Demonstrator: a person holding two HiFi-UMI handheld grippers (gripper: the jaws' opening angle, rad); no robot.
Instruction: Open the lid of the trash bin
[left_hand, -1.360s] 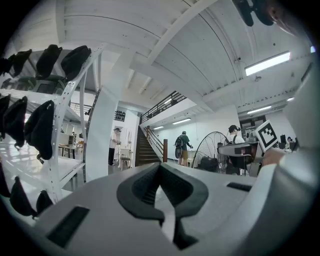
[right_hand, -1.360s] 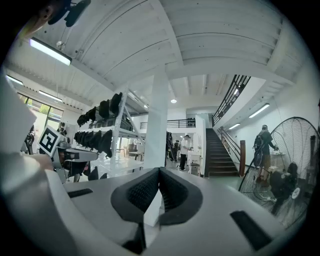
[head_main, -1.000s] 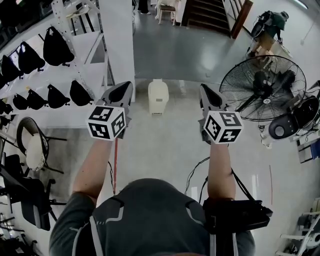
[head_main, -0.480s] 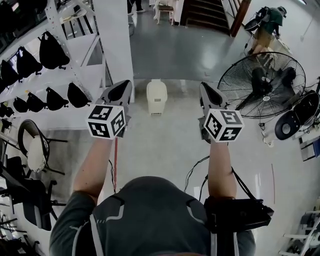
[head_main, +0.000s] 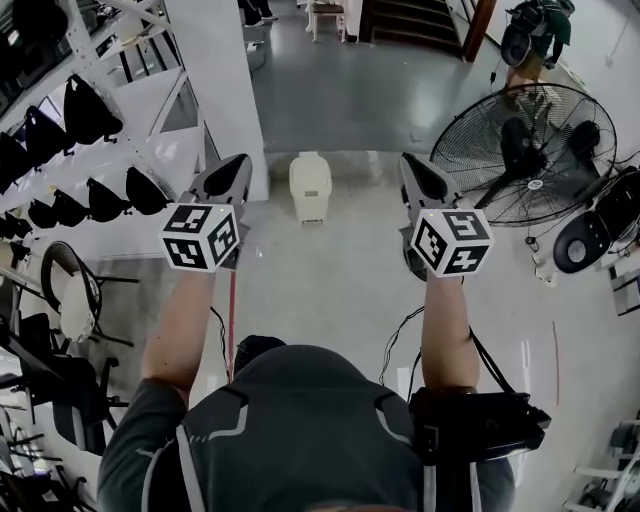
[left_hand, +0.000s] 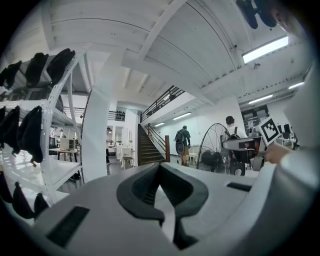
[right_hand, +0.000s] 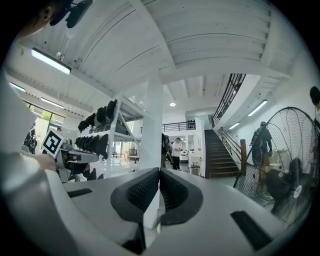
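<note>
Trash bin: the pale trash bin (head_main: 310, 187) stands on the floor (head_main: 330, 290) well ahead, just beside the white pillar (head_main: 215, 90); in the head view it sits between the two grippers, with its lid (head_main: 311, 165) down.
Left gripper: the left gripper (head_main: 240, 163) is clenched on nothing – its jaws meet with only air between them – and it points level, well short of the bin.
Right gripper: the right gripper (head_main: 410, 165) is likewise closed and empty, held level and just as far from the bin.
Main risk: neither gripper view shows the bin, since each gripper's own body hides the floor below, so the reach would probably have to be guided from the head view alone and could miss the lid's edge.
Second risk: closed jaws can only nudge. A push on so light-looking a bin may slide or tip it rather than lift the lid, so the jaws likely need to open first.
Third risk: the bin stands so near the pillar that a wide left-hand approach could knock against it.
In the way: nothing stands on the floor between the person and the bin.
Underfoot: a cable (head_main: 395, 345) trails by the right arm and might snag a step.
Around: a large fan (head_main: 515, 150) stands to the right, a rack of black bags (head_main: 90, 110) to the left, stairs (head_main: 410, 20) beyond – and a person (head_main: 535, 30) far off.
</note>
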